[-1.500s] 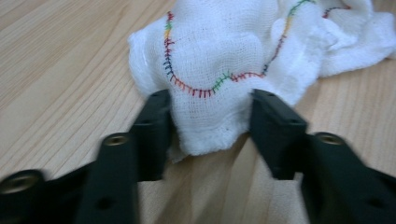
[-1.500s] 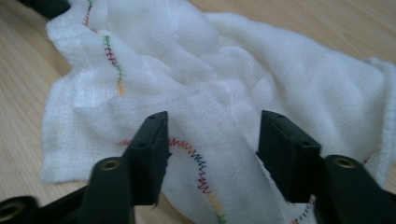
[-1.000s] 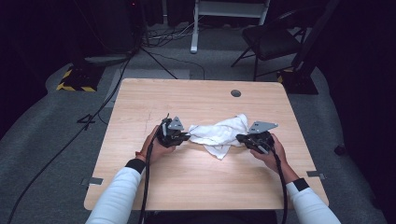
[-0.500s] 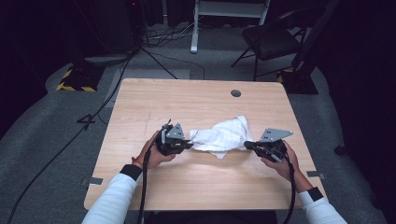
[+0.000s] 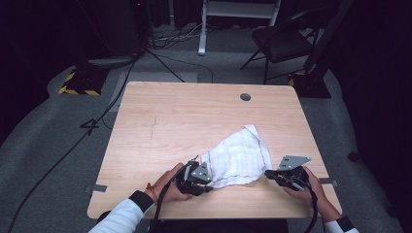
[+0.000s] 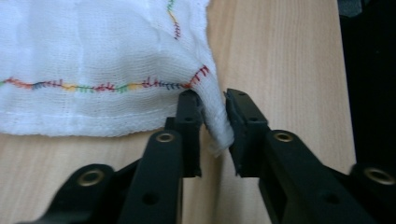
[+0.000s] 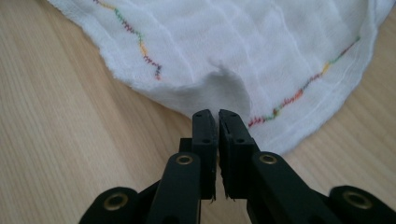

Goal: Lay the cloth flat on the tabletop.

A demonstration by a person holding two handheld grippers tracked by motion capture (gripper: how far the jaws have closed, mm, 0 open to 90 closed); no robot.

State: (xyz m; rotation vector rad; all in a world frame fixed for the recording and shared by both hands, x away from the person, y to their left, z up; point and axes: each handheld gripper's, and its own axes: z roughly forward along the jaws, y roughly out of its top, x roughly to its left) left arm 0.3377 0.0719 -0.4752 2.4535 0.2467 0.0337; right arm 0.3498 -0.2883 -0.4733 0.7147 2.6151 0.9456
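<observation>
White cloth spread flat near the front edge of the tabletop, between both tongs. Left gripper at its front left corner, jaws just opened a little, corner loose in the gap. Right gripper at the right corner, jaws just parting to a slit, tips over the hem.

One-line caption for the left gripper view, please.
Left gripper, jaws just opening, with a corner of the white stitched cloth loose between them on the wooden table.
</observation>
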